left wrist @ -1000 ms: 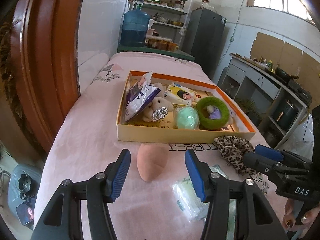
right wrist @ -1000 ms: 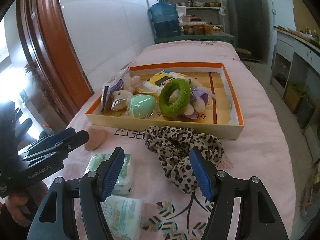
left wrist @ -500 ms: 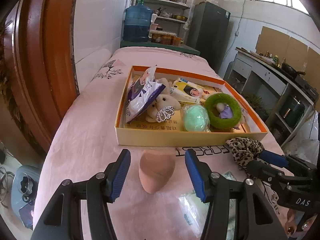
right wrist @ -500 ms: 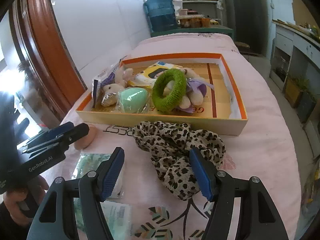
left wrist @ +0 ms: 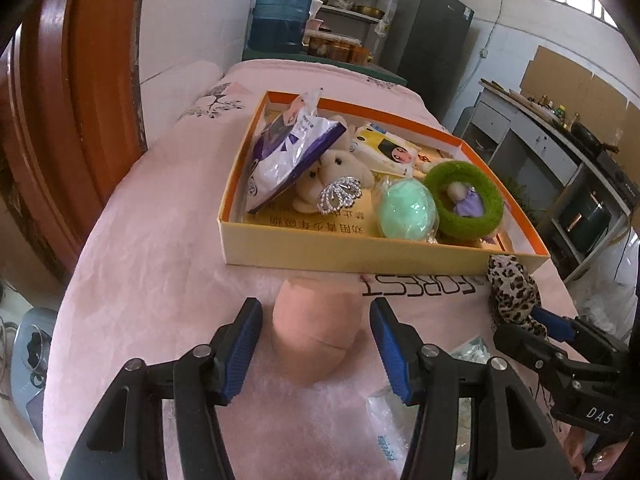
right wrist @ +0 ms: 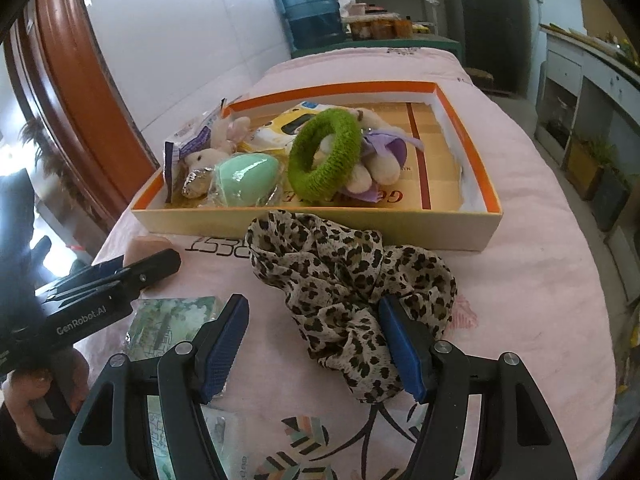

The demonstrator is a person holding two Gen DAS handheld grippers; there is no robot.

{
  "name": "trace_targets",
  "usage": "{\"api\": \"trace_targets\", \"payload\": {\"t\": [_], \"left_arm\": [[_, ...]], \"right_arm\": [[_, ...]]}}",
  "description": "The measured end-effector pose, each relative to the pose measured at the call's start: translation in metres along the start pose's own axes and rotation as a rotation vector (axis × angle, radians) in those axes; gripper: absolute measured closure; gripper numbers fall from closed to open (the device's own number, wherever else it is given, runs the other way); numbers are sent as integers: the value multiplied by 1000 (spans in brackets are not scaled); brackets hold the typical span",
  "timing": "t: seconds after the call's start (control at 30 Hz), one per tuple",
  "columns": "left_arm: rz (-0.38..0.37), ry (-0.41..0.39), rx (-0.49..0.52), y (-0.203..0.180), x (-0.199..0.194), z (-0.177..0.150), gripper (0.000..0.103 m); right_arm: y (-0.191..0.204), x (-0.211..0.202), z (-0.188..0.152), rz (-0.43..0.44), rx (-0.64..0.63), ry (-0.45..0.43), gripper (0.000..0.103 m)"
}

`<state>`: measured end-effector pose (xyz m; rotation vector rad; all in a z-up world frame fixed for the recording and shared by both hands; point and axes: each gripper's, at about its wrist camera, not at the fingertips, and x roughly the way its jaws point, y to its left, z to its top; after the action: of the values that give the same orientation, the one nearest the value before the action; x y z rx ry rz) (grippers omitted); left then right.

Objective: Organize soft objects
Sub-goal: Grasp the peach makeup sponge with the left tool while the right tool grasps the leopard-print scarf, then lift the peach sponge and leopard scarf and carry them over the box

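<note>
A pink egg-shaped sponge [left wrist: 316, 336] lies on the pink tablecloth in front of the shallow orange-rimmed box [left wrist: 360, 256]. My left gripper [left wrist: 315, 320] straddles it and its jaws are closing, with a gap on each side of the sponge. A leopard-print scarf [right wrist: 344, 272] is bunched on the cloth before the box [right wrist: 320, 224]. My right gripper [right wrist: 313, 304] stands open over its near end; the right pad [right wrist: 400, 348] is against the fabric. Each gripper shows in the other's view: the right [left wrist: 552, 328] by the scarf [left wrist: 512, 288], the left [right wrist: 120, 272] by the sponge [right wrist: 146, 246].
The box holds a mint sponge [left wrist: 406, 210], a green woolly ring [left wrist: 464, 196], plush toys, a purple-white bag [left wrist: 288, 156] and a tissue pack. Wrapped tissue packs [right wrist: 172, 320] lie between the grippers. A wooden door frame [left wrist: 80, 120] stands left of the table; a hand [right wrist: 36, 396] grips the left tool.
Both grippers have sunk toward the cloth and moved forward. The sponge now lies between the left fingers, which have narrowed slightly; the scarf now lies between the right fingers.
</note>
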<state>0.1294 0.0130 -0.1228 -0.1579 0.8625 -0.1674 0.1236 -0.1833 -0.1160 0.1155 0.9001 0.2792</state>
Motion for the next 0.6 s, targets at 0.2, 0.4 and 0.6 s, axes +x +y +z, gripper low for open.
{"api": "trace_targets", "payload": {"t": [0.2, 0.4, 0.6], "left_arm": [[-14, -10, -29, 7, -2, -1, 64], [-33, -45, -49, 10, -10, -3, 65], [-56, -86, -57, 12, -19, -3, 65]], "right_arm": [[-8, -1, -2, -19, 39, -5, 63], [-14, -6, -3, -10, 63, -18, 82], [-12, -11, -5, -20, 56, -34, 86]]}}
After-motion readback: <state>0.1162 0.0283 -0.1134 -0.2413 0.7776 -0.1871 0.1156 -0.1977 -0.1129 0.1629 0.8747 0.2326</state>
